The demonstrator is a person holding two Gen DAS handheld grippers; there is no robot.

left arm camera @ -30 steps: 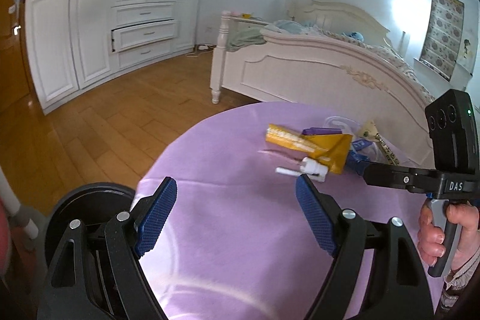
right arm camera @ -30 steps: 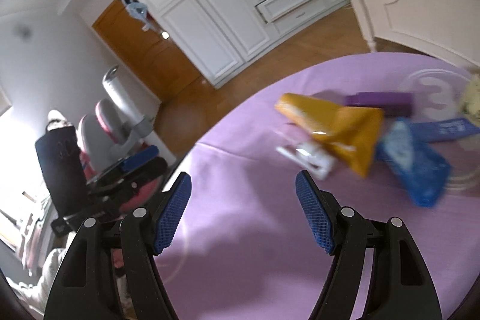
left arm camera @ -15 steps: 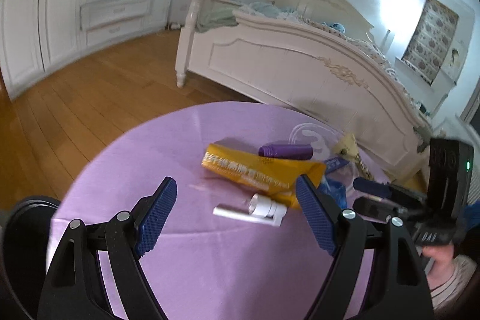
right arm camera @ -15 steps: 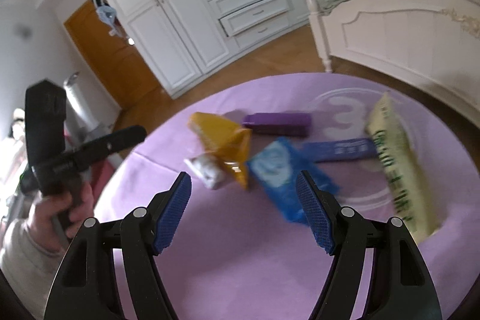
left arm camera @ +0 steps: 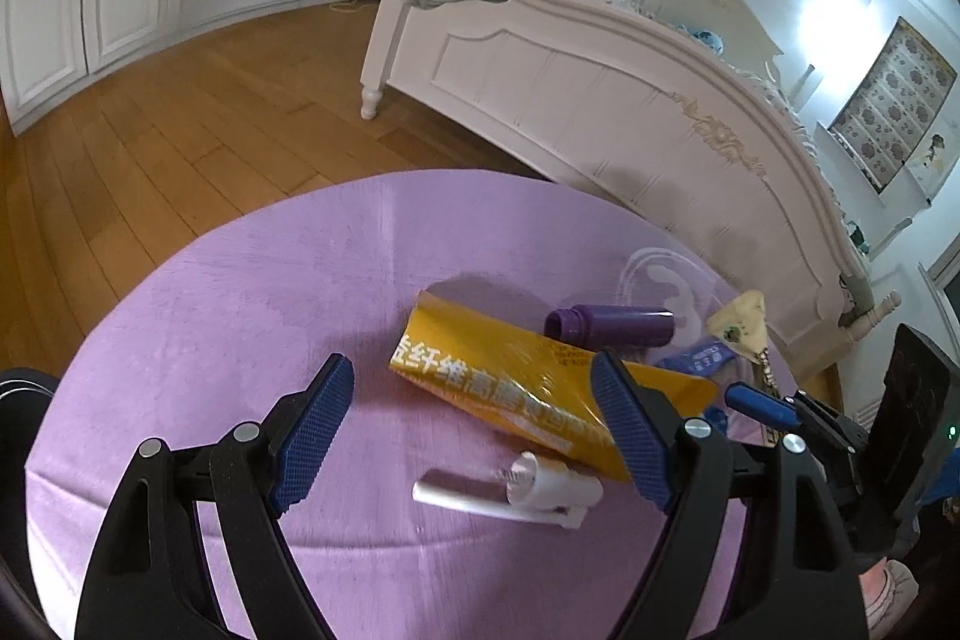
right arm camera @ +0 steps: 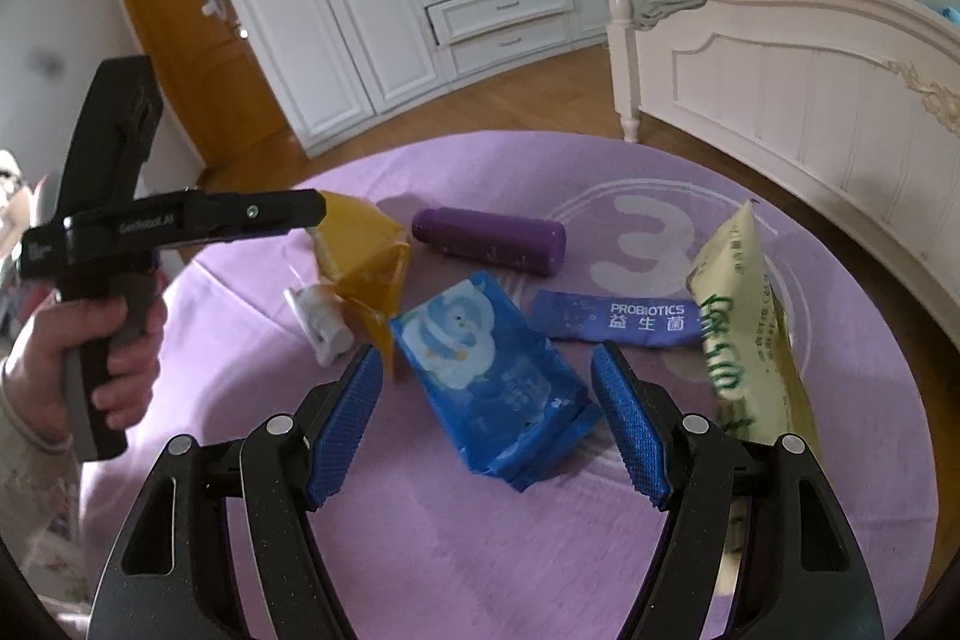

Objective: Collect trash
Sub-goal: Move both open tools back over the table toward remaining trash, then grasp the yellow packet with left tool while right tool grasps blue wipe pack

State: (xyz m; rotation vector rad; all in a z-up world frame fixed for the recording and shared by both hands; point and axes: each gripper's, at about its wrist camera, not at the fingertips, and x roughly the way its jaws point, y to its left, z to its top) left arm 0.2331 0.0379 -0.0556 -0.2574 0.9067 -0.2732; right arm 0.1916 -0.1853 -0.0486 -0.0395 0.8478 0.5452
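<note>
Though tilted down – both grippers' fingers (right arm camera: 345, 436) apart.

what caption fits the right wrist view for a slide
Open right gripper hovers above a blue packet among trash on the purple table.

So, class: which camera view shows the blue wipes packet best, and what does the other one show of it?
The right wrist view: the blue wipes packet lies whole and unobstructed between that gripper's open fingers. In the left wrist view it is almost entirely hidden behind the yellow wrapper and a gripper finger.
</note>
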